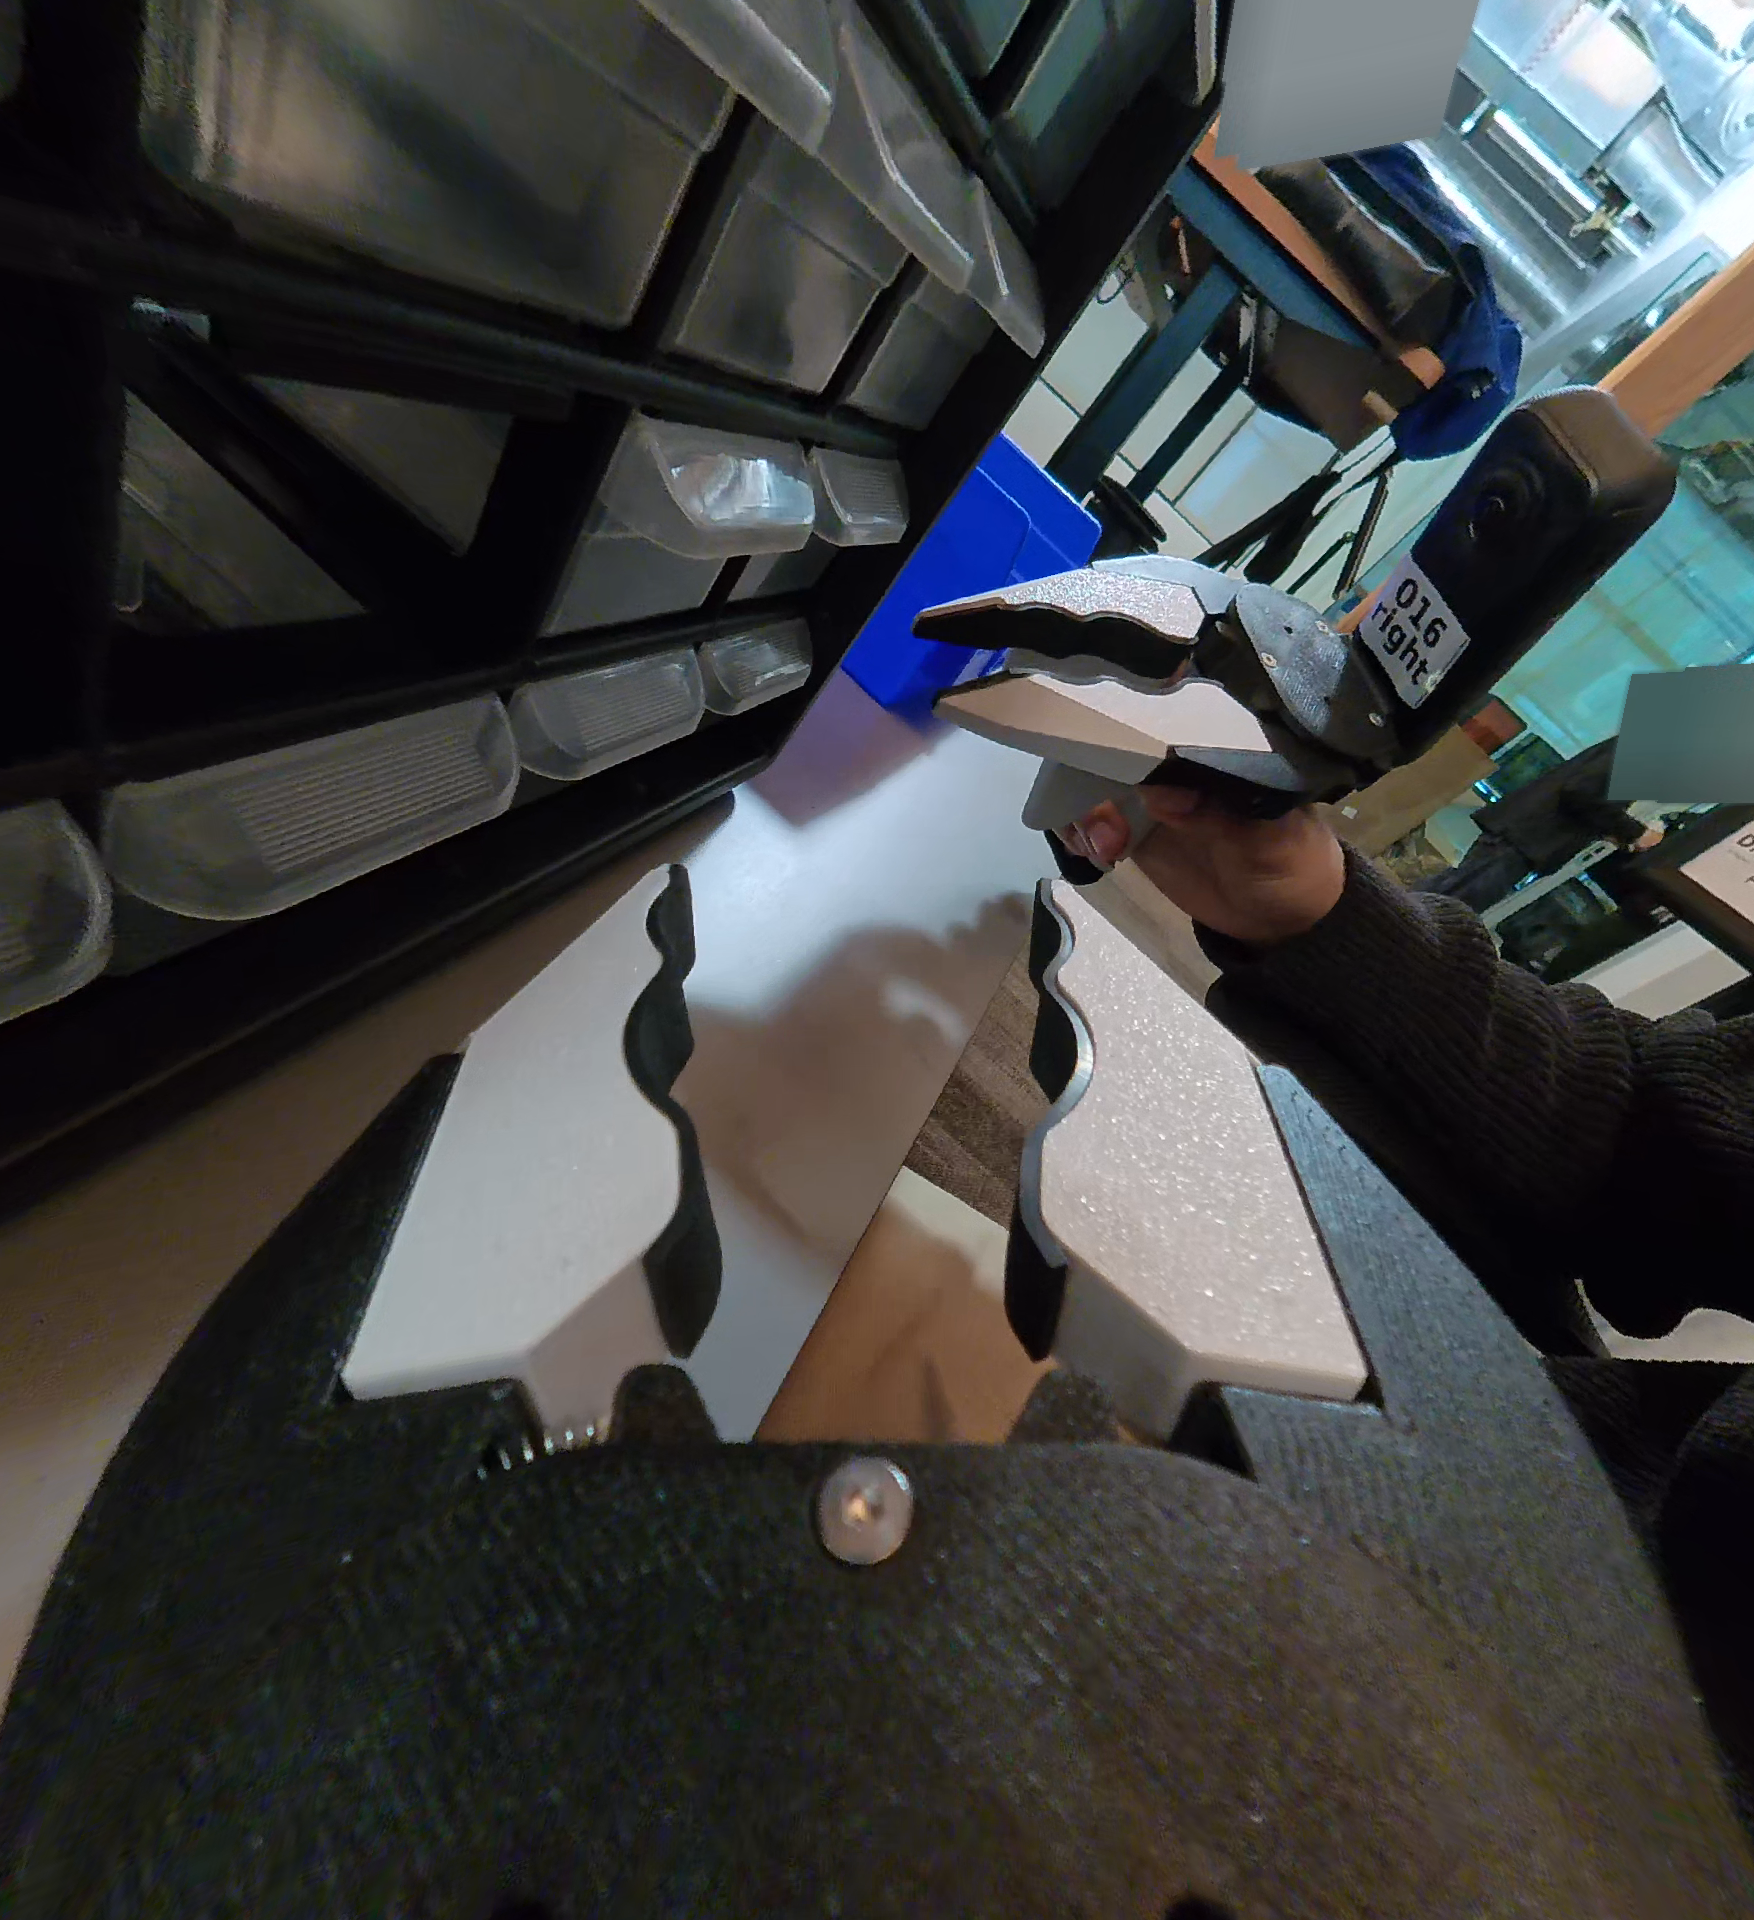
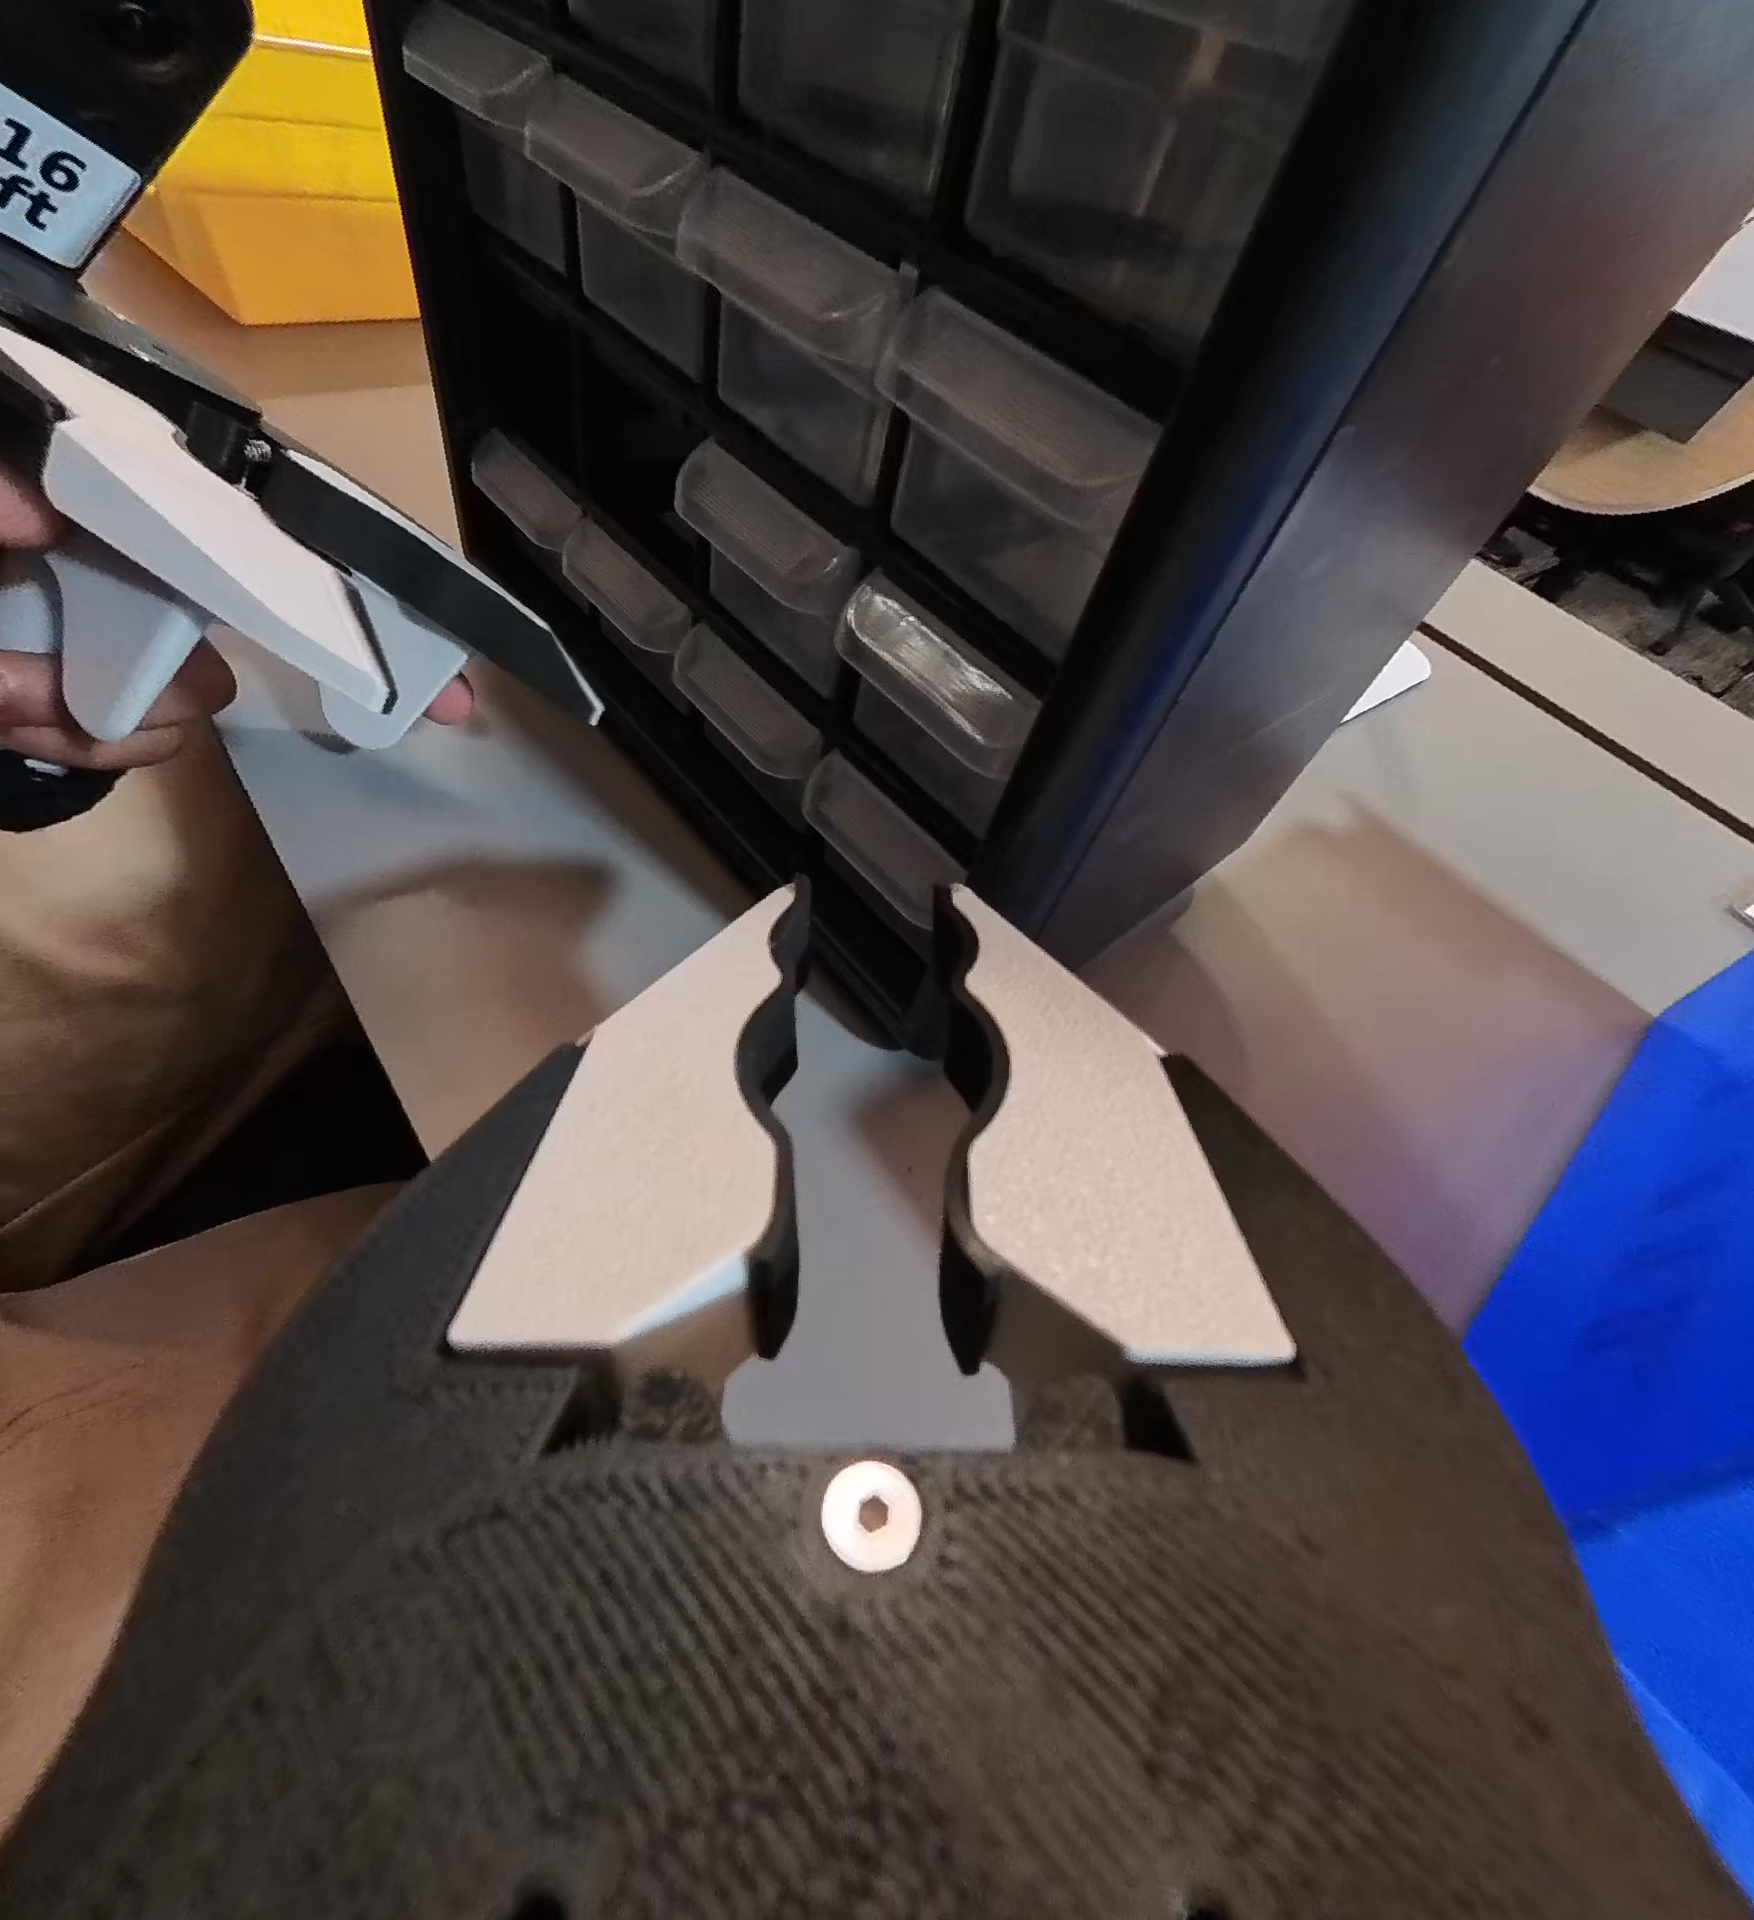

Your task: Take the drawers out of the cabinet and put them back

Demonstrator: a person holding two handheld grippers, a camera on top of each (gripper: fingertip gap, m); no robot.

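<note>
A pale bench [image 2: 1475, 883] carries a black cabinet [image 2: 1372, 468] full of clear plastic drawers [image 2: 956, 675], with a workshop of tables and glass behind it. All the drawers seen sit in their slots, some pushed in less than others; one slot in the lower rows looks dark, though I cannot tell whether it is empty. A blue bin [image 2: 1683, 1299] stands on the bench at the cabinet's right side, and a yellow bin [image 2: 281, 187] lies beyond its left side.

The left tongs [image 1: 857, 904] are spread wide and hold nothing, angled low along the cabinet front above the bench edge. The right tongs [image 2: 873, 894] are parted by a narrow gap and also hold nothing; their tips point at the cabinet's lower right corner, close to the bottom drawers but not touching them as far as I can see. In the left wrist view the right tongs appear just off that corner, gripped by a hand [image 1: 1237, 862] in a dark knitted sleeve [image 1: 1527, 1091].
</note>
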